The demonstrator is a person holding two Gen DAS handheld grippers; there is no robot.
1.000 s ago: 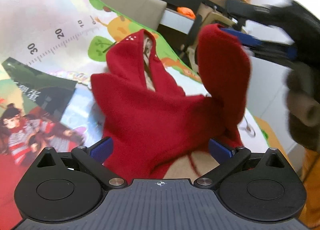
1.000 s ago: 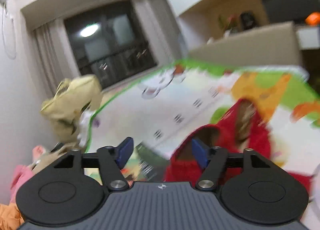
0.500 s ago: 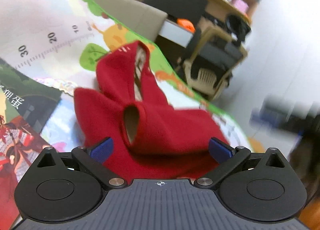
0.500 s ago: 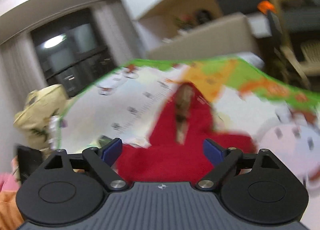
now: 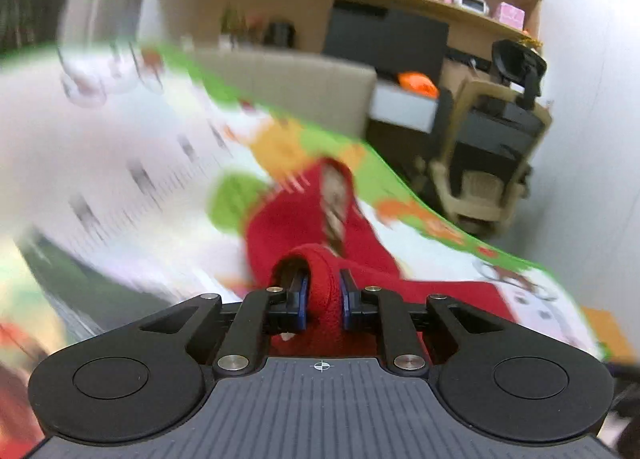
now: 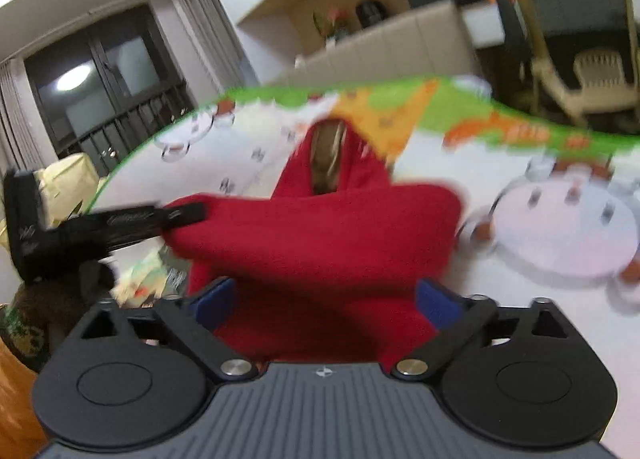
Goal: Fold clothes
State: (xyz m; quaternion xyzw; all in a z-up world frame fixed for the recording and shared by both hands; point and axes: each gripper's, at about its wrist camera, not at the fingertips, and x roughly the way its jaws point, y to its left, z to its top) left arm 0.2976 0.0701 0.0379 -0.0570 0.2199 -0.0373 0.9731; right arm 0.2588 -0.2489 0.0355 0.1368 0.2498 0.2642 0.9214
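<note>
The left gripper (image 5: 323, 294) has its jaws pinched tight on a rolled edge of the red hooded top (image 6: 320, 235). It looks like a sleeve end or a side fold, but the blur makes that hard to tell. The right gripper (image 6: 324, 301) has its jaws wide apart, with red cloth lying between them and nothing squeezed.

The red hooded top lies on a colourful play mat (image 5: 120, 163) on the floor. Its hood points away from both cameras, and the open hood shows a brownish lining. One sleeve looks already laid across the body.

My guess is that this is the middle of the folding. The left side is being lifted so it can go over the body. The next move needs the left gripper to carry its edge across and lay it flat. The right one could press the cloth down or grab the bottom edge.

There is lots of bare mat on the left of the top. On the right, the green mat edge (image 5: 404, 179) is near, so the fold should stay on the mat. A beige plastic chair (image 5: 484, 163) stands past that edge, well apart from the top. A yellowish bundle (image 6: 68, 183) sits far off at the mat's other end.
</note>
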